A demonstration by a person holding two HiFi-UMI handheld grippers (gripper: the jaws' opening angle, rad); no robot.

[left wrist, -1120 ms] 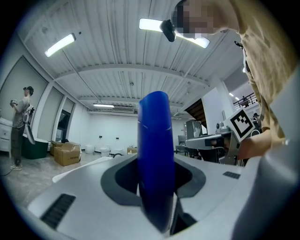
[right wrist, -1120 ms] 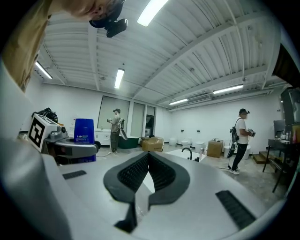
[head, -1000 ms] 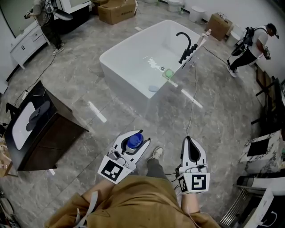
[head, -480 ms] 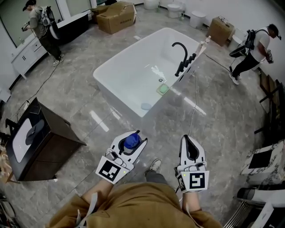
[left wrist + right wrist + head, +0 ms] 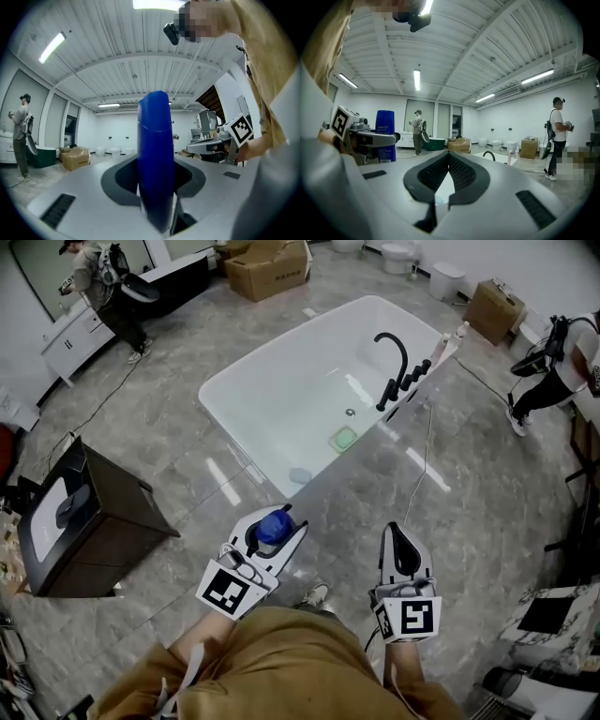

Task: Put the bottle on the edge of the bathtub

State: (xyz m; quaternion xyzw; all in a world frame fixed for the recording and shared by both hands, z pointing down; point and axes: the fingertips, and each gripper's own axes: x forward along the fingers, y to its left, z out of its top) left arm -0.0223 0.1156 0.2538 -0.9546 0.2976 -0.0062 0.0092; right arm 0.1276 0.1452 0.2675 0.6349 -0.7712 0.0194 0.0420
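- The left gripper (image 5: 278,521) is clenched on the bottle (image 5: 154,154), jaws on either side of its body. It is carried level in front of the person, above the floor (image 5: 187,465) and well short of the bathtub (image 5: 281,340).
- The right gripper (image 5: 397,532) is closed with nothing in it, beside the left one.
- The bottle is blue with a label and stands upright in the jaws, as the right gripper view shows. It looks like stiff plastic, so it should hold its shape under a firm squeeze.
- Its sides look smooth and rounded, and could slip or twist in the pads. A hold around the middle of the body, as now, seems best: low enough to steady it, high enough to leave the base free.
- How full it is cannot be told, so its weight is a guess. A tall bottle may tip if set down crooked.
- The bathtub's edge is narrow, white and glossy. A small green thing (image 5: 344,438) lies on the near side and a black faucet (image 5: 394,357) stands farther along; the bare stretch between looks like the safest spot.
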